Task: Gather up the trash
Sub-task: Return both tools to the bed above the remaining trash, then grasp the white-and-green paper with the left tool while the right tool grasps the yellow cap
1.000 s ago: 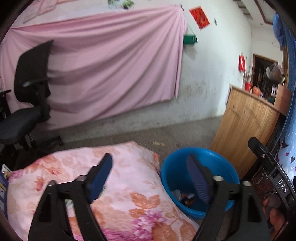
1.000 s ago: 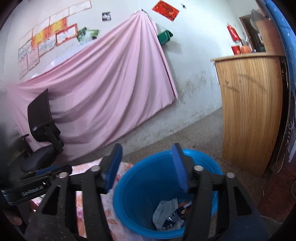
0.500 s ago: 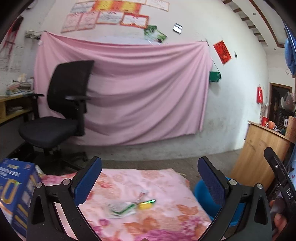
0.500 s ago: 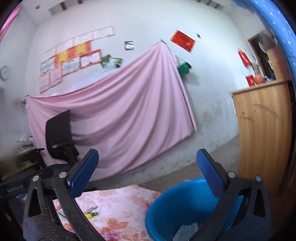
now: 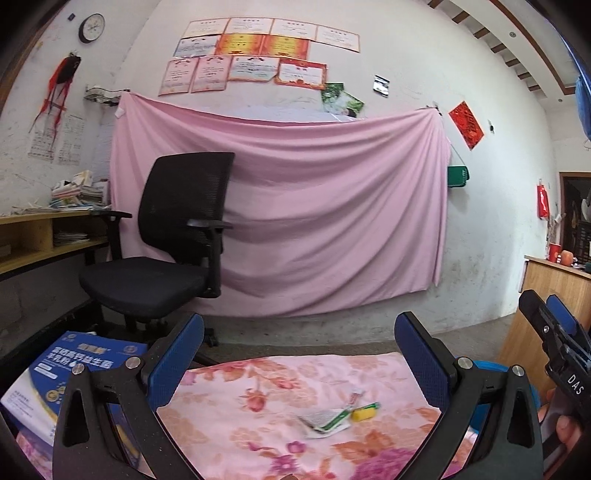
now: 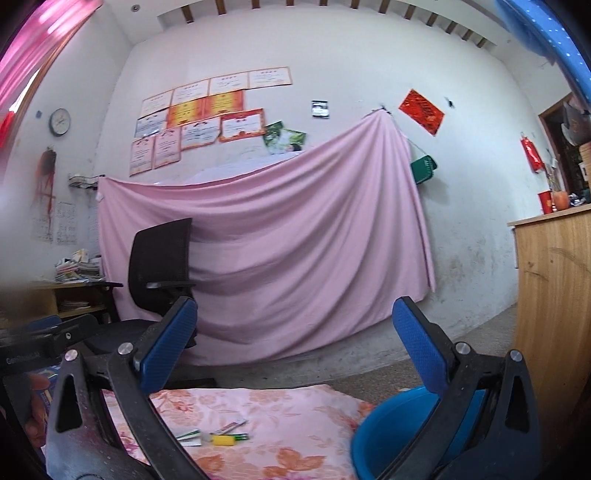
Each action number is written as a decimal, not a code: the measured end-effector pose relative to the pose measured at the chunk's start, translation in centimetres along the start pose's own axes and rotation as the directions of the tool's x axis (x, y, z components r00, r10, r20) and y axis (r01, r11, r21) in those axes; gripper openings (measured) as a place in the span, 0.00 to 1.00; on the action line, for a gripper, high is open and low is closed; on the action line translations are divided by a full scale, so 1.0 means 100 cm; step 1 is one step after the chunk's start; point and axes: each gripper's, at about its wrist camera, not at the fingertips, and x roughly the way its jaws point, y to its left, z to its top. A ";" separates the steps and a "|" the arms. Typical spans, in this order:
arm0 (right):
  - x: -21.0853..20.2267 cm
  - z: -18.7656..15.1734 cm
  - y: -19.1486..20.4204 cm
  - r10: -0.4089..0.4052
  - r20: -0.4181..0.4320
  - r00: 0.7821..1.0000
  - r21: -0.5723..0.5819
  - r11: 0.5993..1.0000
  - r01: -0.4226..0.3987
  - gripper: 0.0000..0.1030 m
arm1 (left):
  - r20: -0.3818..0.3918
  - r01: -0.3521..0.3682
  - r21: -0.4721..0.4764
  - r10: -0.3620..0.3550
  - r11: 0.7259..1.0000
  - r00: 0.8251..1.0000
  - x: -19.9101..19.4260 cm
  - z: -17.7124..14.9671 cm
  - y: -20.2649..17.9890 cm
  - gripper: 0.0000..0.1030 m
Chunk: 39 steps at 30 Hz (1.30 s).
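**Trash on the floral cloth, both claws spread wide**

A small cluster of trash lies on the floral cloth (image 5: 258, 413): a crumpled white-and-green wrapper (image 5: 324, 422), a yellow-and-green tube-like piece (image 5: 365, 410) just beside it, and a thin white strip (image 5: 354, 397) just behind them. Taking the wrapper as the landmark, the left gripper (image 5: 299, 358) hangs above it with its blue pads far apart and nothing between them. The right gripper (image 6: 295, 343) is equally wide and empty, held above and to the right of the wrapper. The blue bin (image 6: 391, 432) sits to the right of the wrapper, off the cloth's edge, on the grey floor (image 6: 388, 373).

Left of the wrapper stands a blue-and-white carton (image 5: 70, 373) printed with Chinese characters too small to read. Behind the wrapper, a black office chair (image 5: 177, 236) stands before a pink sheet (image 5: 332, 206) hung across the white wall. Above the sheet hang rows of certificates (image 5: 255, 51), their text illegible, and a round clock (image 5: 92, 27). A wooden counter (image 6: 554, 302) stands beyond the bin. The right gripper's body reads "DAS" in the left wrist view.
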 end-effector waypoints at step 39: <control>0.129 -0.100 0.048 0.082 -0.677 0.731 -0.078 0.980 -0.182 0.87 | -0.604 0.156 -0.104 -0.187 0.982 0.774 0.130 -0.083 0.019 0.44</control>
